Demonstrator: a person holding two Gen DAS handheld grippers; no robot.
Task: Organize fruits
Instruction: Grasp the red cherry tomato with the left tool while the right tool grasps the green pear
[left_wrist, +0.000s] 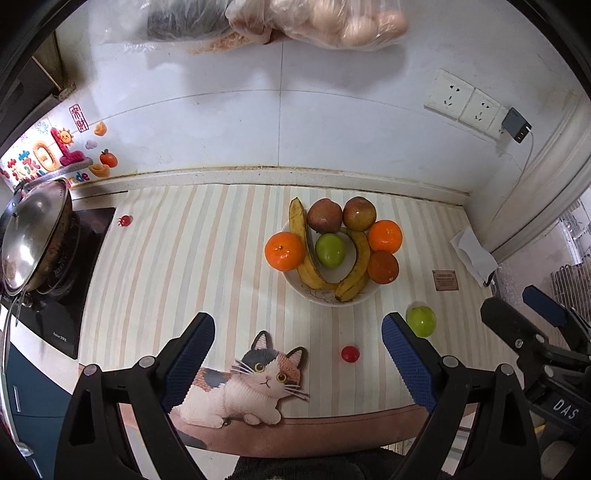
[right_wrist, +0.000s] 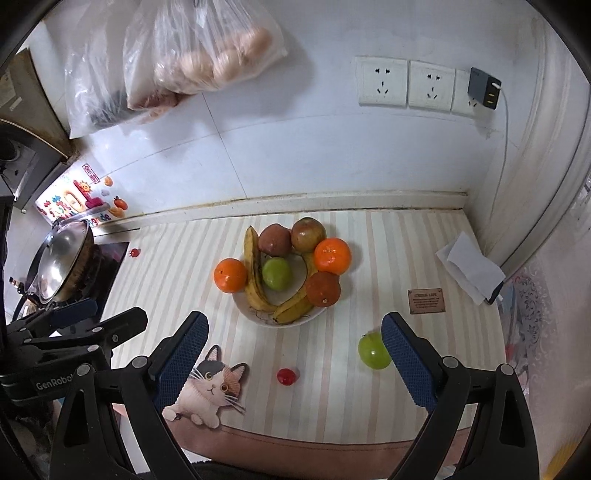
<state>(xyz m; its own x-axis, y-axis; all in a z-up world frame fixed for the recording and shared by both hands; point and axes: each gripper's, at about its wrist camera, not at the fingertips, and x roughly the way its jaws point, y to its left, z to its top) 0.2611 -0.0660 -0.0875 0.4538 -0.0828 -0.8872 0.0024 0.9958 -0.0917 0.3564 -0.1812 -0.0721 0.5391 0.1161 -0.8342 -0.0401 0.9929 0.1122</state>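
Both the left gripper (left_wrist: 298, 363) and right gripper (right_wrist: 294, 363) are held spread and empty, near the fruit bowl (left_wrist: 317, 295); a green apple (left_wrist: 421, 320) lies beside it.

My left gripper (left_wrist: 298, 363): black plastic frame, two long fingers w/ dark blue pads (left_wrist: 190, 356), fine diamond-grid texture on the pad faces. Round silver pivot screws on each finger arm, triangular cut-outs in the black linkages lower down. My right gripper (right_wrist: 295, 363) is the same build: black body, blue textured pads (right_wrist: 406, 363), silver screws. Seen from the left cam, its housing carries white lettering "DAS". From the right cam, the left unit's housing reads "GenRobo", rest cut off.
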